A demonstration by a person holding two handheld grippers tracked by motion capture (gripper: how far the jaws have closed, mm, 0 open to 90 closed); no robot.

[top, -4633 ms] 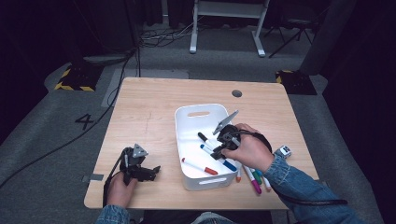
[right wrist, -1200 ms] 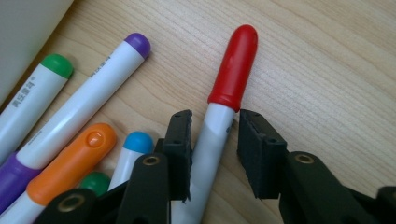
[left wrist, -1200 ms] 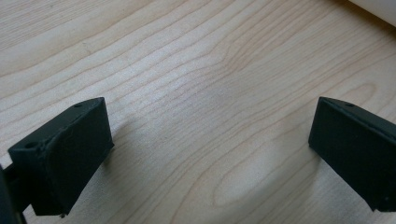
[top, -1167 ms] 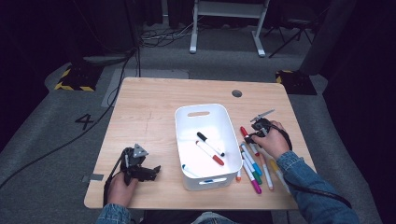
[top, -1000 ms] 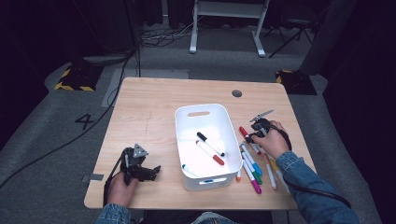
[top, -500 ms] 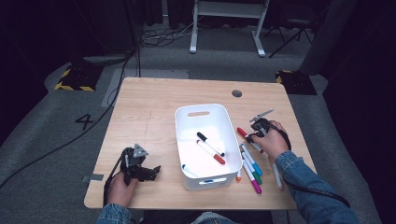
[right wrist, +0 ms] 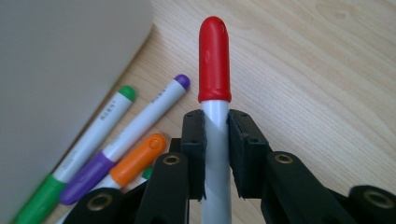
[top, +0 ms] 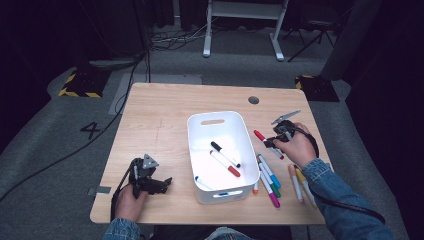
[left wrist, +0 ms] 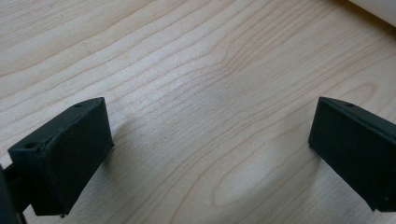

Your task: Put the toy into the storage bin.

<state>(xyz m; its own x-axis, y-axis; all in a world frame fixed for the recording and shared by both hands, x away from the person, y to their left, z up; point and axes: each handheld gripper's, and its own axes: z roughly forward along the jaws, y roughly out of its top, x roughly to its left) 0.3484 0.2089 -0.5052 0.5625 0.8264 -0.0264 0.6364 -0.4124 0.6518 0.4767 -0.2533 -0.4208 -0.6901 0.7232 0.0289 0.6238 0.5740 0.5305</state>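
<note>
- The red-capped marker (right wrist: pixel 214 70) sits pinched between the jaws of the right gripper (right wrist: pixel 216 135), its cap sticking out past the tips.
- Just beside that gripper lie a purple marker (right wrist: pixel 140 122), a green marker (right wrist: pixel 93 140) and an orange marker (right wrist: pixel 135 161) on the wooden table (right wrist: pixel 317 70).
- Past them stands the white bin (top: pixel 220 155).
- Far off, the left gripper (left wrist: pixel 210 154) rests with its jaws wide apart and nothing between them.

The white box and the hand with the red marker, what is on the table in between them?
High view: just bare wood between the white box and the right gripper holding the red marker.
</note>
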